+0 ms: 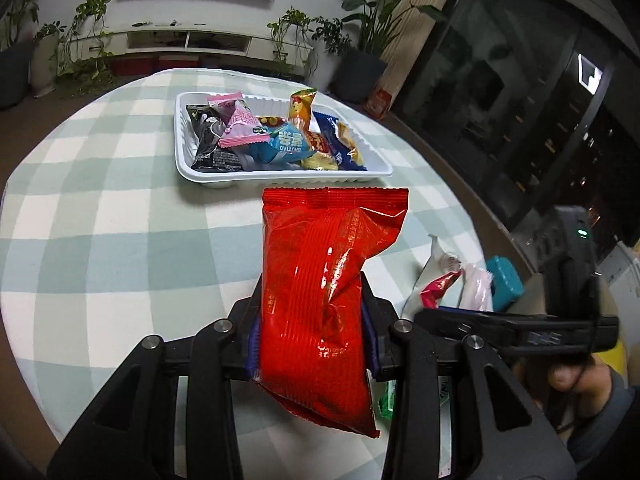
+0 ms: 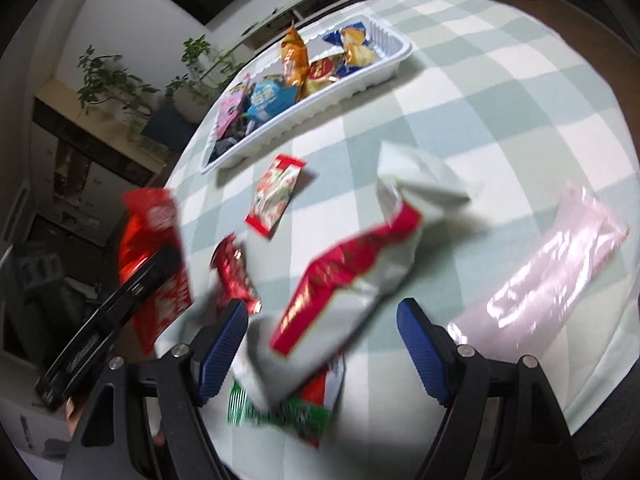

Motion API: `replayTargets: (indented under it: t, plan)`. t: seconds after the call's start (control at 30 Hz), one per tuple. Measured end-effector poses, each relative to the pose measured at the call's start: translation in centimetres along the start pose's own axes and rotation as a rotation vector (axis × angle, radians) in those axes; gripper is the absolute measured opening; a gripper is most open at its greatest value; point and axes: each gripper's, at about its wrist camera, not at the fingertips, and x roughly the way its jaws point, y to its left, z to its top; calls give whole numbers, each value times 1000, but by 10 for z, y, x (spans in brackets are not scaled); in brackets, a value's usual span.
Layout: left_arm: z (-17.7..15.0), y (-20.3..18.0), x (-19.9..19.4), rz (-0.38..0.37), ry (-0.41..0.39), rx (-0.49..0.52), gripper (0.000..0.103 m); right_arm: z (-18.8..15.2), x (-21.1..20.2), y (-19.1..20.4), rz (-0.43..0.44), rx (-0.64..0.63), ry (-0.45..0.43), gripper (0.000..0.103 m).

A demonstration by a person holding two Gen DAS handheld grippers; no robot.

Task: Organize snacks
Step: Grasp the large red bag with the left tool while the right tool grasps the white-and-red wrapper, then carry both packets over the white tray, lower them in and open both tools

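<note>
Two tools working. My left tool (image 1: 312, 344) is clamped on the red pack (image 1: 324, 280), pads squeezing both sides, held above the bench (image 1: 100, 220) w/ the tray (image 1: 280, 174) straight ahead on the far side. So I judge this is the carry step: red pack en route to the tray, already part full of snacks. My right tool (image 2: 322, 344) stands wide, nothing gripped, over the white-red bag (image 2: 360, 272) near the bench's near edge. Next: push left fwd over the tray, release; right needs to drop and close on that bag.
</note>
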Motion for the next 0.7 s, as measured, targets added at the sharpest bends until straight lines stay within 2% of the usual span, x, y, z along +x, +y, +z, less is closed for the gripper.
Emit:
replayTargets:
  t: [0.1, 0.17, 0.27, 0.47, 0.57, 0.7]
  plan:
    - [-4, 4, 0, 6, 18, -13, 35, 8, 7, 4, -55, -19, -9, 71]
    - [-4, 7, 0, 0, 11, -19, 35, 12, 10, 5, -87, -49, -18, 59]
    - [-5, 8, -2, -5, 6, -26, 35, 11, 12, 8, -130, -97, -28, 49]
    - [-6, 8, 2, 11, 20, -24, 35, 8, 19, 24, -246, -238, -34, 45]
    - [-7, 9, 5, 23, 28, -29, 35, 2, 21, 29, -289, -299, -54, 37]
    - [-8, 9, 7, 33, 35, -30, 35, 4, 17, 20, -256, -286, -64, 31]
